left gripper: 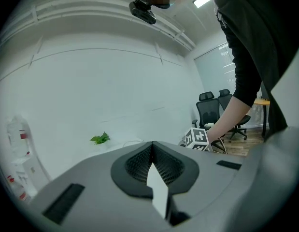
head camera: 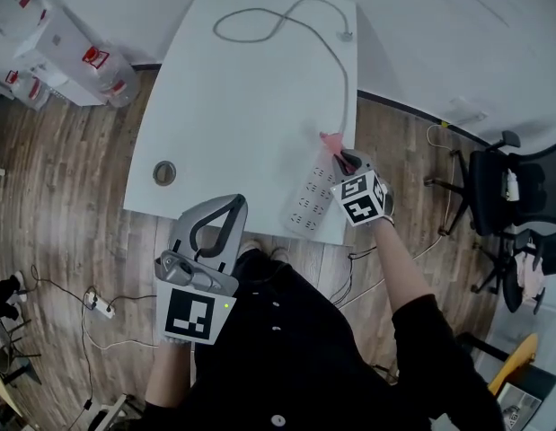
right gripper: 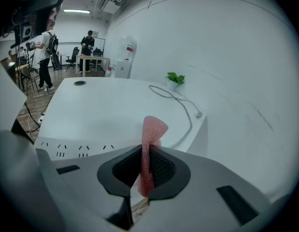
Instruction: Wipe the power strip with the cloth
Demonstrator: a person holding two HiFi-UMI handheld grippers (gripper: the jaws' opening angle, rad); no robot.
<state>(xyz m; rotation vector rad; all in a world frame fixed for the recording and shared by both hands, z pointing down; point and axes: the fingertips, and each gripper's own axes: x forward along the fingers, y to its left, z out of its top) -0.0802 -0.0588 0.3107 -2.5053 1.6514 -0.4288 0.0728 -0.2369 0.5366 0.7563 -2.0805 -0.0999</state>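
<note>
Two tongs are visible. The right tongs (right gripper: 148,166) pinch a pink mesh cloth (right gripper: 151,134) at the cable end of the long white power strip (head camera: 312,200), which lies near the white table (head camera: 233,106) edge. The left tongs (left gripper: 151,166) are pressed together with nothing between them.

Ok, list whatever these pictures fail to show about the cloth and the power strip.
- Head view: the right gripper and the cloth cover the power strip's far end, where the cord joins.
- Right gripper view: the gripper's own body hides most of the strip; only some slots show.
- Either view: whether the cloth touches the strip cannot be told.
- Left gripper view: the strip does not appear.
</note>
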